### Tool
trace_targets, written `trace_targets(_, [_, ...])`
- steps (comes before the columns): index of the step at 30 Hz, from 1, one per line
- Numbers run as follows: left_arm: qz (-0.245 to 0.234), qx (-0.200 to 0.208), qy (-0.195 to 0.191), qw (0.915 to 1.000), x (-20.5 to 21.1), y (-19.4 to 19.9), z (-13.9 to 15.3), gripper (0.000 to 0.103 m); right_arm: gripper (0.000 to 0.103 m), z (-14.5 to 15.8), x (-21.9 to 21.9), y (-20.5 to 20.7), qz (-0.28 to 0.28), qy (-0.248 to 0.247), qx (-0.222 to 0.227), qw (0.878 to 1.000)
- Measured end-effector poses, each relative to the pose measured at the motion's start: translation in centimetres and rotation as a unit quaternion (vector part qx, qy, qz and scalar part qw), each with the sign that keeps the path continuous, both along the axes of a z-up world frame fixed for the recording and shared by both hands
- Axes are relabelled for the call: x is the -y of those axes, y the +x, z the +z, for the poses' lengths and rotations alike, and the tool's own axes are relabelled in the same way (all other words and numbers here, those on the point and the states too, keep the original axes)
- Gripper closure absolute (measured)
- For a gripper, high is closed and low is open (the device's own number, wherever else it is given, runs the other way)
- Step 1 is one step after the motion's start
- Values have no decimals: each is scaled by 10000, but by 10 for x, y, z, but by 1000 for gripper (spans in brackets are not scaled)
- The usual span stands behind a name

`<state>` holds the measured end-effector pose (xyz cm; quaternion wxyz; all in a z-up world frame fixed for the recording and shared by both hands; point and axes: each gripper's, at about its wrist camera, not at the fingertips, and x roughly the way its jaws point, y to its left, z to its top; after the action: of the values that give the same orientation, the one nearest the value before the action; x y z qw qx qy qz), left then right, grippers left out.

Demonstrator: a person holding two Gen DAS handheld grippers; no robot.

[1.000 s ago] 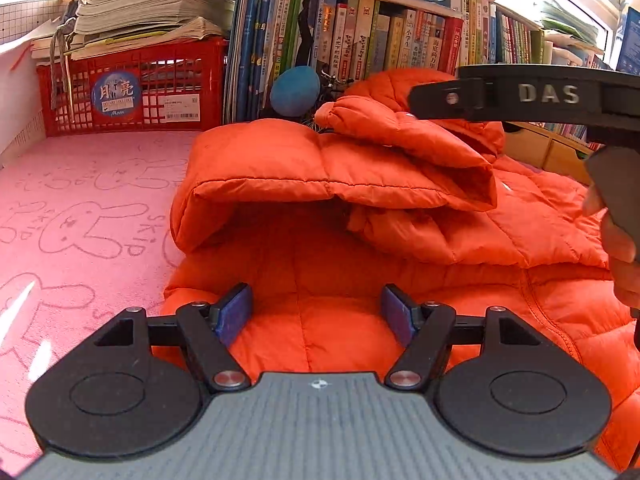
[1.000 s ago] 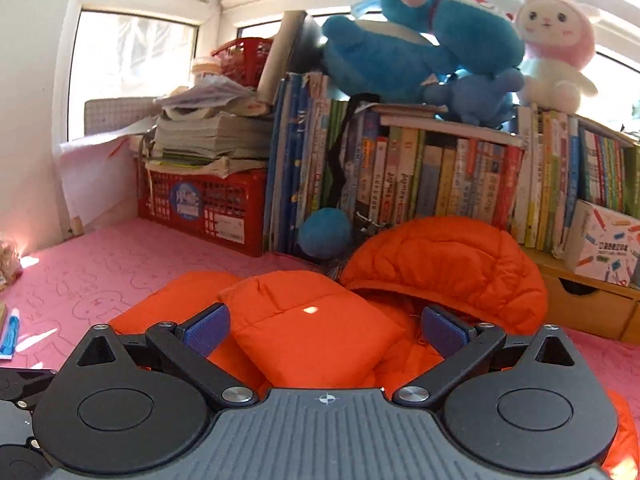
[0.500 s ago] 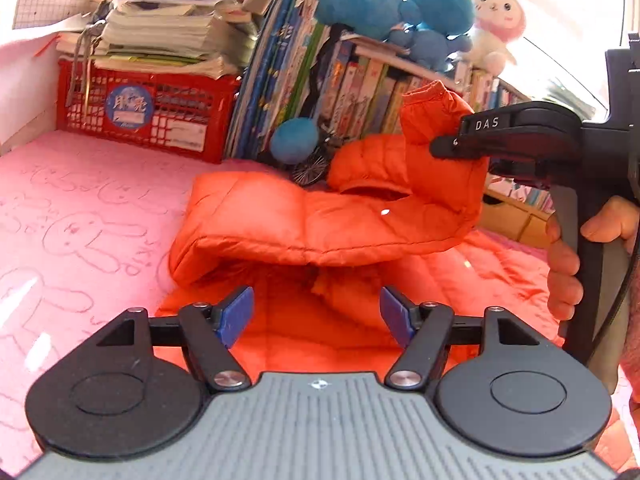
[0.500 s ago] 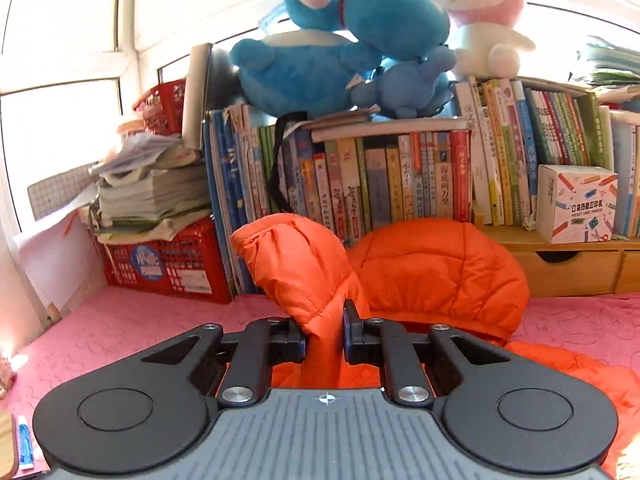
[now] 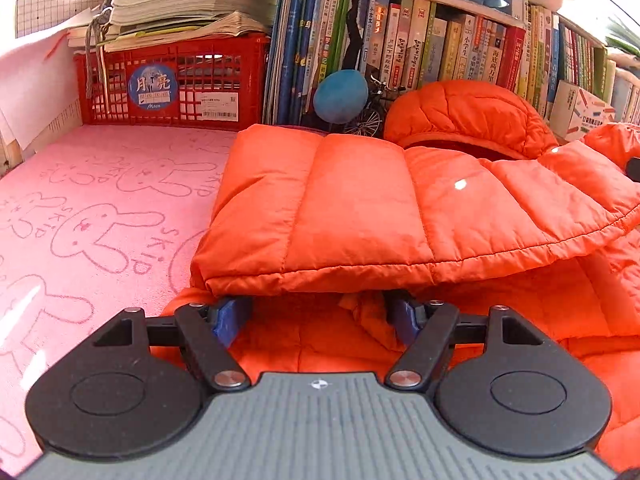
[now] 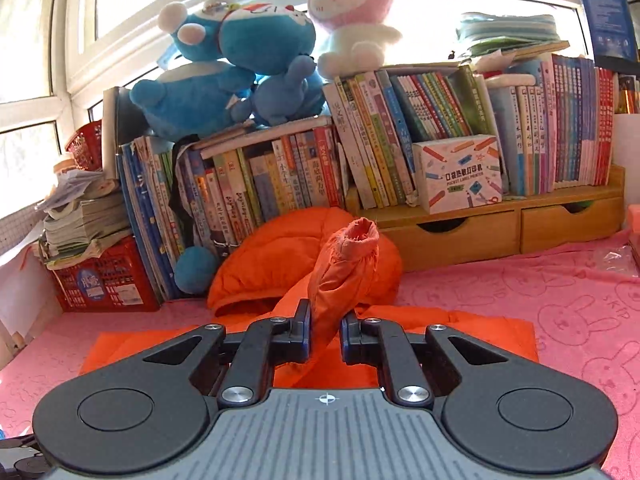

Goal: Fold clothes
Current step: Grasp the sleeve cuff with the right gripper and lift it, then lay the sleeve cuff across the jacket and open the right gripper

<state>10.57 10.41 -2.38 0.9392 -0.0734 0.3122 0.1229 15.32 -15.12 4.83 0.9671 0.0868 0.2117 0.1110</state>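
An orange puffer jacket (image 5: 540, 312) lies on the pink bunny mat (image 5: 100, 220), hood (image 5: 460, 116) toward the books. One sleeve (image 5: 360, 208) is stretched flat across the jacket's body. My left gripper (image 5: 316, 308) sits low at the sleeve's near edge. Its jaws are opening, and the blue pads (image 5: 230, 314) stand wide under the hem, pressing on nothing. In the right wrist view my right gripper (image 6: 325, 328) is shut on the sleeve just below its cuff (image 6: 356, 240), which sticks up past the fingertips. The hood (image 6: 280, 248) lies behind it.
A red crate (image 5: 172, 84) stacked with papers stands at the back left. A row of books (image 5: 440, 40), a blue ball (image 5: 340, 94) and a toy bicycle line the back. Plush toys (image 6: 240, 60) top the books, beside a wooden drawer shelf (image 6: 520, 228).
My right gripper closed on the sleeve, lifted it and carried it to the right, stretching it over the jacket. My left gripper moved in under the sleeve's near edge.
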Motion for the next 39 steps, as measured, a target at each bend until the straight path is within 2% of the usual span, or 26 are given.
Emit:
trace_targets(10, [-60, -19, -24, 10000, -1, 2, -1, 27, 87, -63, 25, 4, -304, 66, -620, 9976])
trace_targets(18, [-81, -35, -4, 10000, 1, 2, -1, 25, 86, -74, 20, 5, -313, -53, -769, 9965])
trace_targets(26, [-99, -51, 11, 9999, 1, 3, -2, 23, 82, -74, 2, 10, -295, -639, -905, 9934])
trace_targets(28, [-103, -61, 14, 9999, 1, 3, -2, 22, 74, -69, -1, 7, -244, -845, -844, 9925])
trace_targets(30, [-108, -70, 23, 9999, 2, 3, -2, 21, 46, -63, 0, 0, -215, -998, -727, 9921])
trace_targets(32, [-116, -76, 28, 9999, 2, 3, -3, 20, 31, -55, 1, -10, -180, -1153, -561, 9916])
trace_targets(39, [-145, -67, 20, 9999, 2, 3, -2, 18, 25, -36, 6, -39, -250, -1752, -26, 9842])
